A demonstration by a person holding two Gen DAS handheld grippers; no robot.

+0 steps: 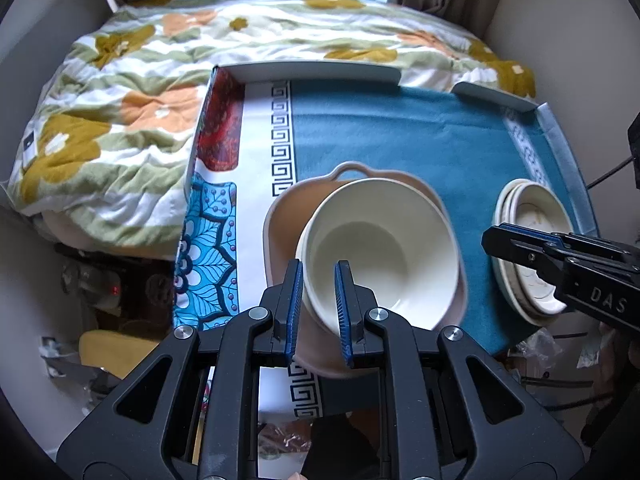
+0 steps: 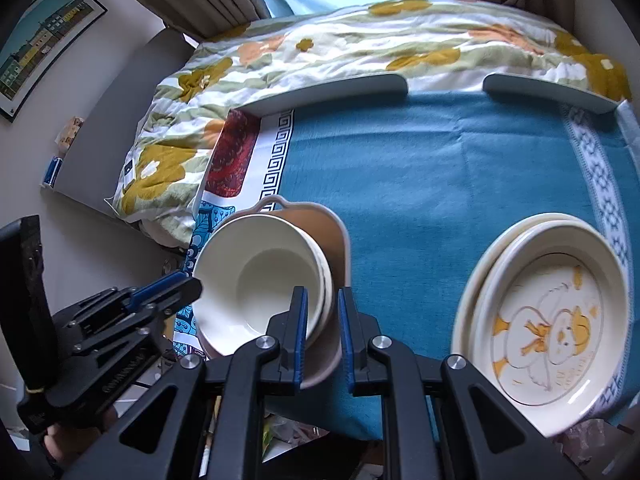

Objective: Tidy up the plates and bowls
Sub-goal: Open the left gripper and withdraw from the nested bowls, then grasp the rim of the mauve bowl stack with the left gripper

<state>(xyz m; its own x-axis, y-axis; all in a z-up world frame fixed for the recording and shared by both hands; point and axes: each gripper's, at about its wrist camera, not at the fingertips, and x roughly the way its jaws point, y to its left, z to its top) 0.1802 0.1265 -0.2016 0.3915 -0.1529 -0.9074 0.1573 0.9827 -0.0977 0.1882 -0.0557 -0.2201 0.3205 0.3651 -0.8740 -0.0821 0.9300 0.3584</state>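
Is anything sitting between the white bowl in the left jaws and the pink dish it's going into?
Nothing visible. The white bowl, gripped at its near rim by the left gripper, sits nested in other cream bowls inside the pink dish. The plate stack lies apart on the right.

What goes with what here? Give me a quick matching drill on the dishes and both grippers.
Things:
1. cream bowls
2. pink dish
3. duck plate
4. right gripper

Descriptions:
A. top of the plate stack
B. open, gripping nothing
C. nested, rim between the left gripper's fingers
D. handled, under the bowls

Pairs: 1-C, 2-D, 3-A, 4-B
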